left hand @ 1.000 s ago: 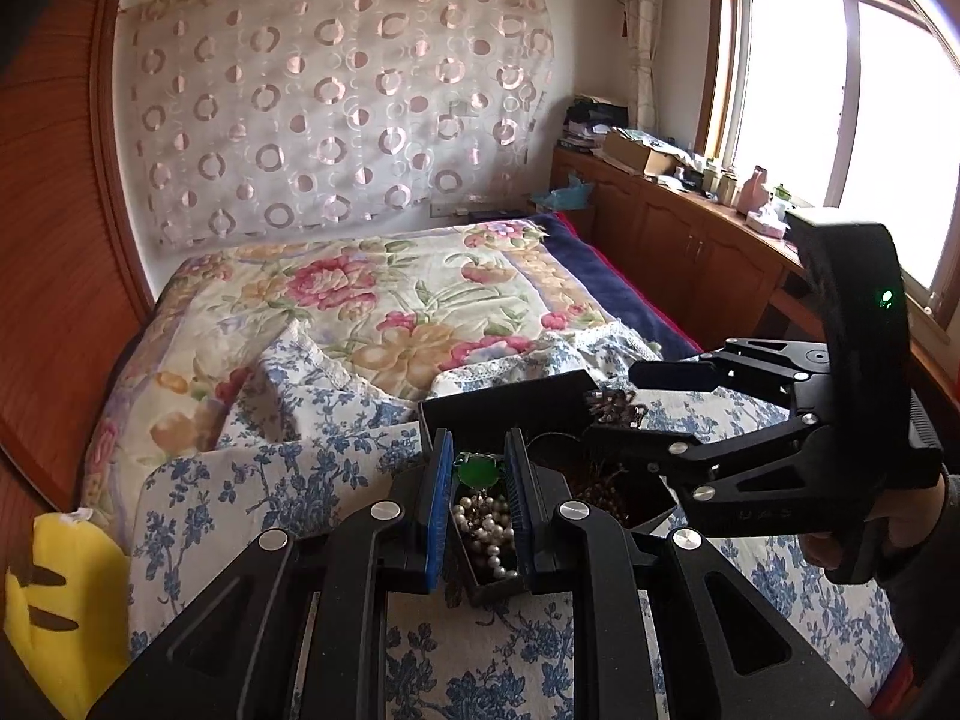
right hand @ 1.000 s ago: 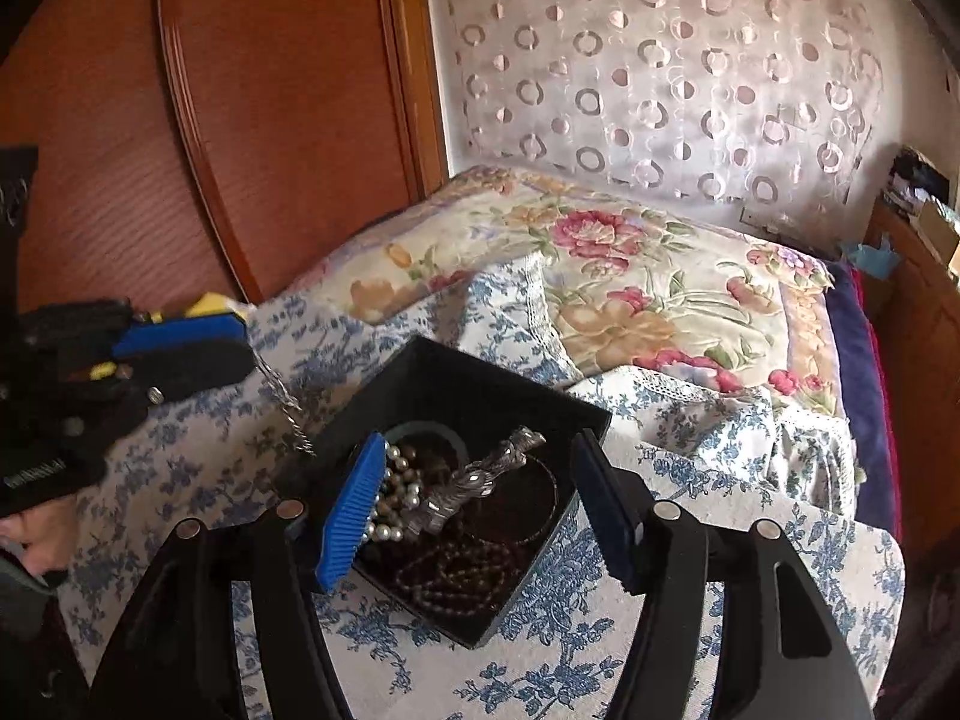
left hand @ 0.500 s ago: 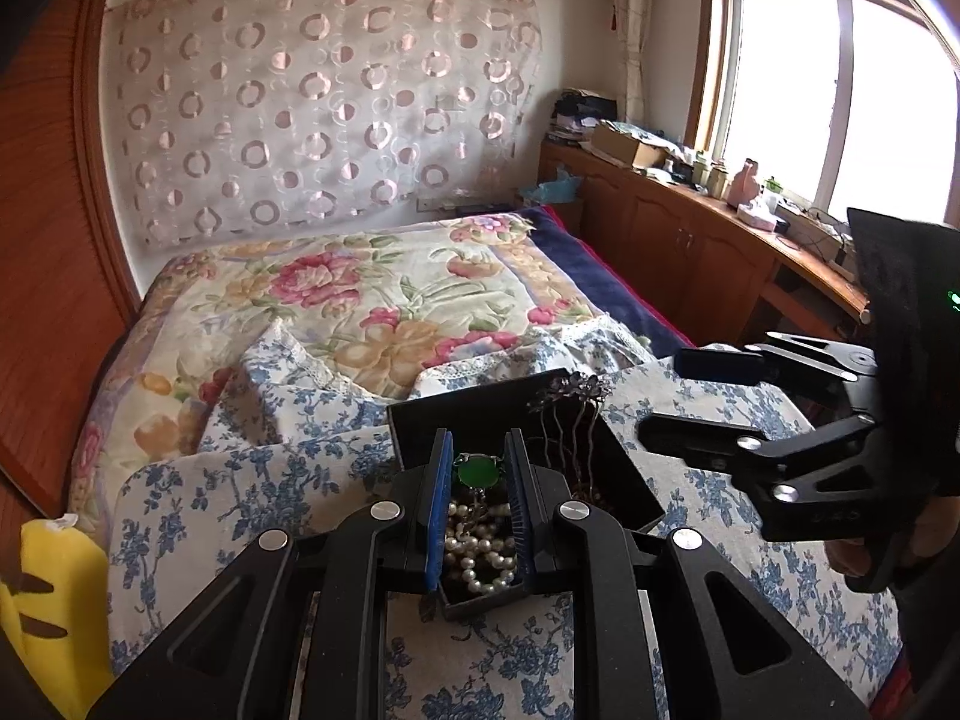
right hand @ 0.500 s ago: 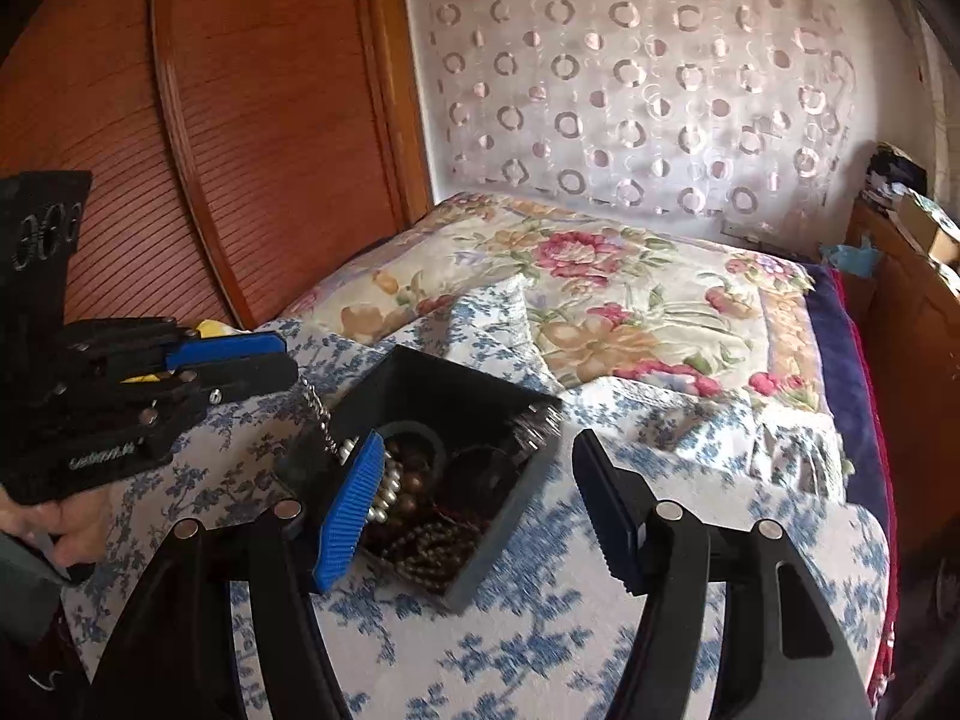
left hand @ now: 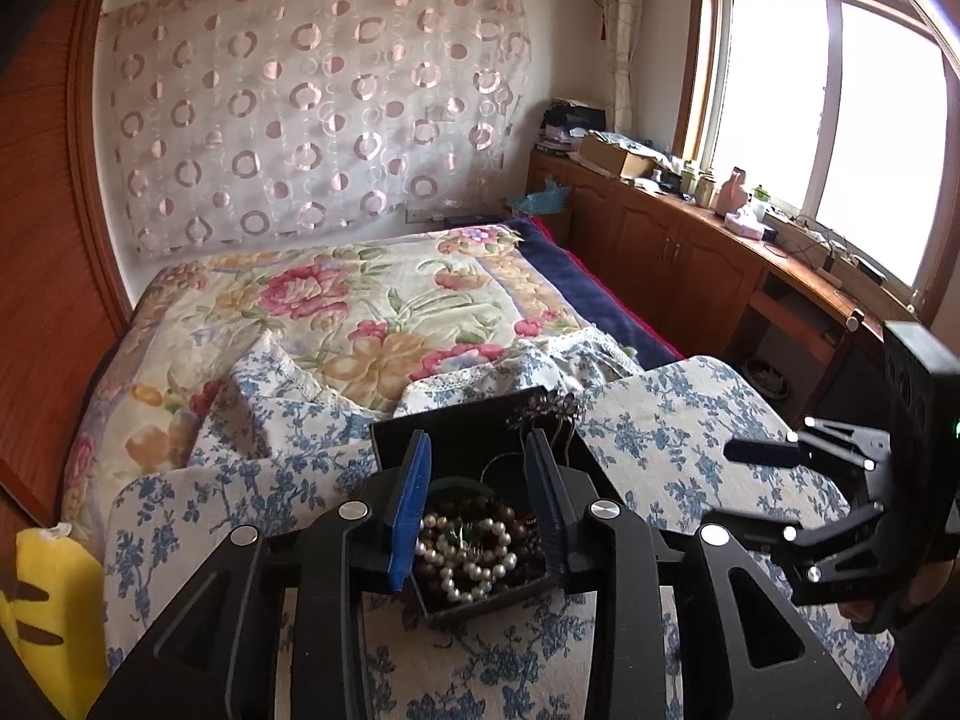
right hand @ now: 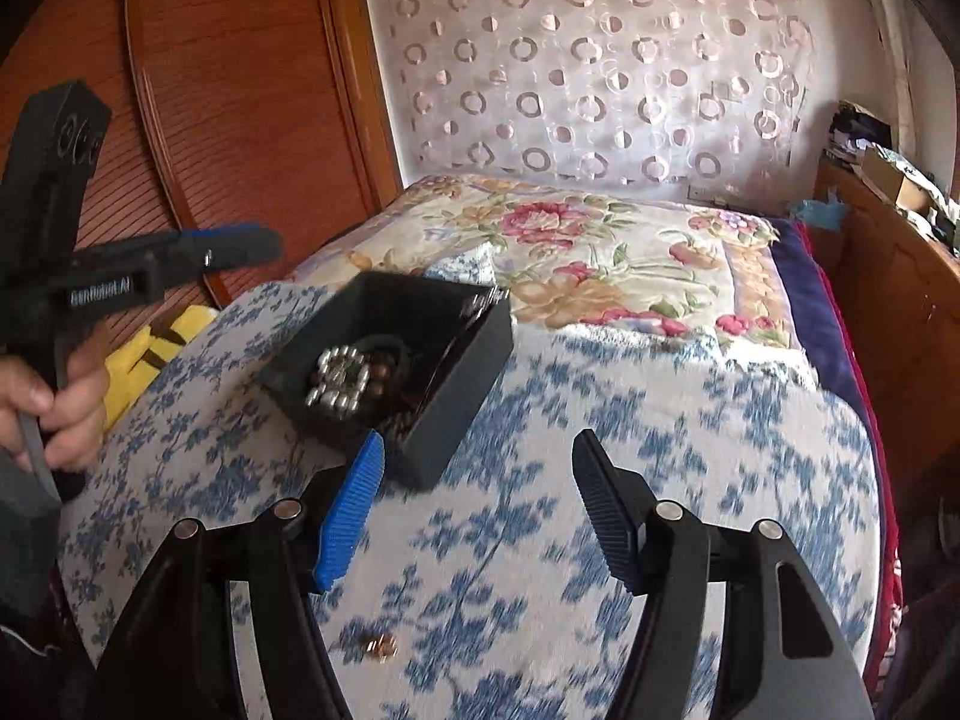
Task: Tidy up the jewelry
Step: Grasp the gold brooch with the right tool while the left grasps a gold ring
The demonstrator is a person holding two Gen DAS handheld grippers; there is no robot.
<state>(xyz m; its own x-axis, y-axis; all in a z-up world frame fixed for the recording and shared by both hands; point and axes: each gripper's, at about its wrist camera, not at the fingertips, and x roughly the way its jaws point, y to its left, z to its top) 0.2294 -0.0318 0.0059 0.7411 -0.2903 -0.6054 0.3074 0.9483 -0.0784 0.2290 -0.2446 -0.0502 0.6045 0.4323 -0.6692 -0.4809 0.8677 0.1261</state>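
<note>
A black jewelry box [left hand: 480, 597] sits on a blue-flowered cloth board. It holds a white pearl strand [left hand: 474, 558], dark bead strings and a metal hair comb [left hand: 549, 411] leaning at its far corner. My left gripper [left hand: 480, 510] is open above the box, its pads either side of the pearls. The box [right hand: 456, 384] also shows in the right wrist view. My right gripper [right hand: 480, 504] is open and empty, drawn back to the right of the box. A small gold piece [right hand: 381, 647] lies on the cloth near it.
The cloth board [right hand: 660, 420] rests on a bed with a floral quilt [left hand: 360, 300]. A yellow cushion [left hand: 42, 600] lies at the left. A wooden headboard panel [right hand: 228, 90] stands at the left, and wooden cabinets [left hand: 690, 258] run under the window on the right.
My left gripper has opened and let the pearl necklace with the green stone drop into the box. My right gripper has pulled back to the right, away from the box.
</note>
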